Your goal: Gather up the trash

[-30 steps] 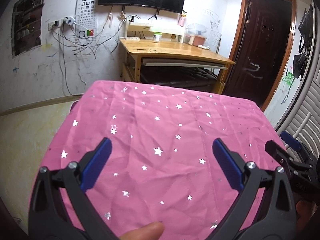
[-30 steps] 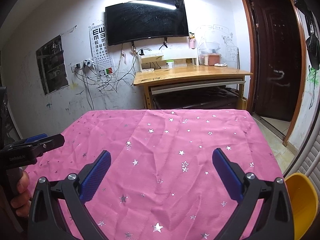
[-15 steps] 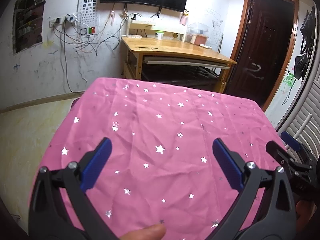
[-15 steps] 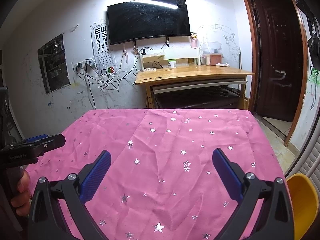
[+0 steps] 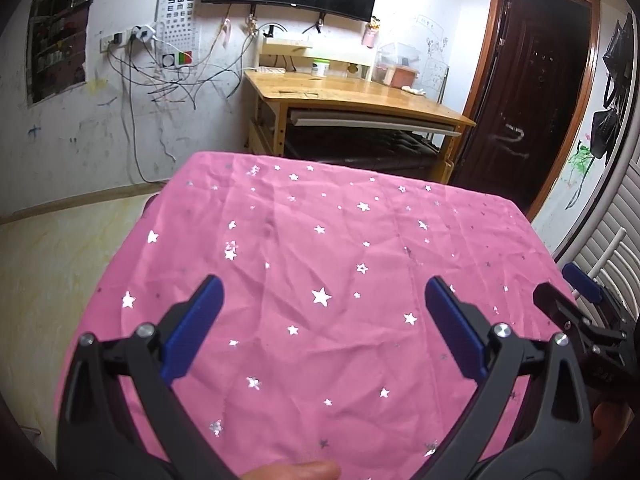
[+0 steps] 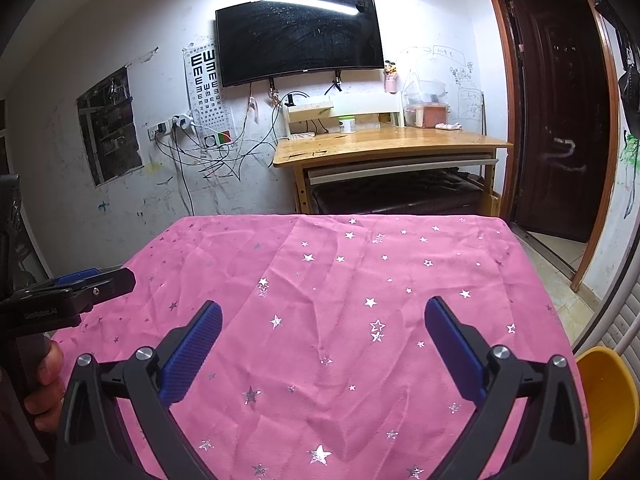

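Observation:
A table under a pink cloth with silver stars (image 5: pixel 320 248) fills both views (image 6: pixel 340 288). I see no trash on it. My left gripper (image 5: pixel 320 312) is open and empty above the near part of the cloth; it also shows at the left edge of the right wrist view (image 6: pixel 104 280). My right gripper (image 6: pixel 320 320) is open and empty above the cloth; it also shows at the right edge of the left wrist view (image 5: pixel 568 292). A yellow bin (image 6: pixel 608 400) stands at the table's near right corner.
A wooden desk (image 6: pixel 392 148) with small containers stands against the far wall under a black TV (image 6: pixel 298 36). A dark door (image 6: pixel 560 100) is at the right. Cables hang on the wall at left. A white slatted surface (image 5: pixel 608 224) borders the table's right side.
Both grippers stay open. The left wrist view has tilted slightly downward, so the table sits a little higher in frame. The right view has shifted slightly.

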Available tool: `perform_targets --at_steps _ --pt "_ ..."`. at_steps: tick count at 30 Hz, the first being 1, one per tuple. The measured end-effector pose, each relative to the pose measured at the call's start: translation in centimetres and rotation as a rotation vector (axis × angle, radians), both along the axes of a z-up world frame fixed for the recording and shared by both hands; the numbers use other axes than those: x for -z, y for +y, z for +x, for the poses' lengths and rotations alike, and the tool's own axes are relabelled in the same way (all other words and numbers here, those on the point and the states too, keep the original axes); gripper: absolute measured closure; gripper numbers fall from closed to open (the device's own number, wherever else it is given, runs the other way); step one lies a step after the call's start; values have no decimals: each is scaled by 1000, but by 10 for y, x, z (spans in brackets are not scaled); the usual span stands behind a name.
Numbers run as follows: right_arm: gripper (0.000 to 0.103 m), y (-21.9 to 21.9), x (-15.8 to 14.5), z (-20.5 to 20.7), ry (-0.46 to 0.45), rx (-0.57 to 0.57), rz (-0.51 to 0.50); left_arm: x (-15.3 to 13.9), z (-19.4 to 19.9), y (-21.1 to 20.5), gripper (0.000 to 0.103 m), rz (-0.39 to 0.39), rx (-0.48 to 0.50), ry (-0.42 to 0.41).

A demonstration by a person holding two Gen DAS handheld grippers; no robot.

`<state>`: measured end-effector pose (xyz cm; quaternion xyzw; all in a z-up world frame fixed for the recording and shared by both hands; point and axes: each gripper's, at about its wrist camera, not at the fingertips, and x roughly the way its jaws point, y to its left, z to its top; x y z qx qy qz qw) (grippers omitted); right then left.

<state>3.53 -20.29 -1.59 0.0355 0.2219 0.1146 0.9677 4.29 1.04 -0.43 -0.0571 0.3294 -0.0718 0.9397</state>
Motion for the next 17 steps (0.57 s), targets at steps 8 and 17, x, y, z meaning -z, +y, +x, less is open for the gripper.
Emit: perform_targets --at_steps 8,17 --pt "8 0 0 -2 -1 0 0 1 -2 1 7 1 -7 2" --pt "8 -1 0 -2 4 -3 -1 2 -2 1 7 7 -1 2"
